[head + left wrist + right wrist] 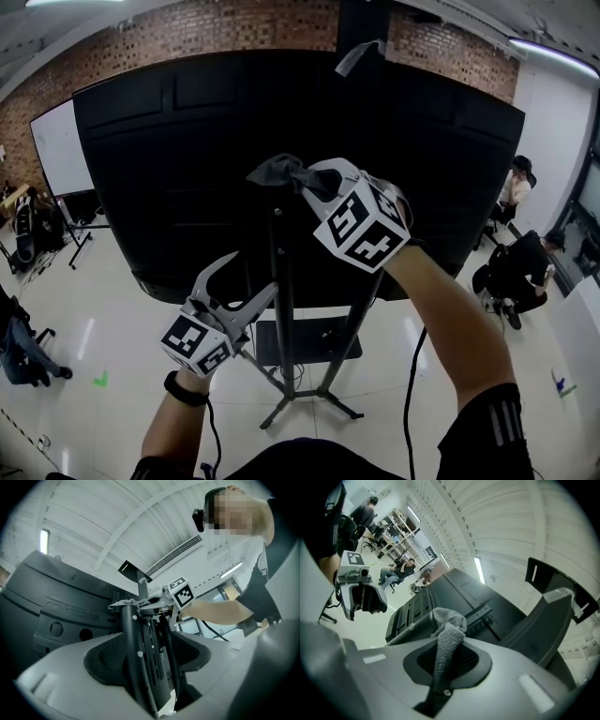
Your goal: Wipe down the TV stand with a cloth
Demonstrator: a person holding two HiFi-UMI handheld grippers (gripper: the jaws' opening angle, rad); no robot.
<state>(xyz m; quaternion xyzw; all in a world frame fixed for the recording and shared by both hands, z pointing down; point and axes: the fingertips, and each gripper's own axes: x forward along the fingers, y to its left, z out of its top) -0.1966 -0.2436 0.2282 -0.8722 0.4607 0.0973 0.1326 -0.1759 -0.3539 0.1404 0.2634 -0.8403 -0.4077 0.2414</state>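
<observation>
We are pinching the cloth (449, 637) in the right claw (447, 662). Its two dished grey pads are pressing together on a twisted neck of looped, terry-like grey fabric. Just past the claw tips the cloth is bunching into a soft knot, which is sitting on the rounded top of the TV stand (284, 244).

Lower on that stand we are clamping the left claw (270, 298) around the post. A matte black round tube is standing between its padded jaws, with the left pad touching it. Just to the tube's right a flat black bracket plate (152, 663), slotted and studded with pale bolt heads, is filling the rest of the gap.

Below the left claw the stand is carrying a small flat black shelf (309, 339) and is spreading into thin splayed metal feet (323, 401).

Directly beyond both claws the TV (169, 169) is showing us its back, a broad black moulded plastic shell with raised rectangular panels and round recesses.

Farther off, a glossy pale floor (112, 319) is reflecting the ceiling lights. Farthest out, a rough red brick wall (234, 28) is running behind a flat whiteboard (61, 150), off to the left claw's side. Seated people (525, 267) are showing out beyond the right claw's side.
</observation>
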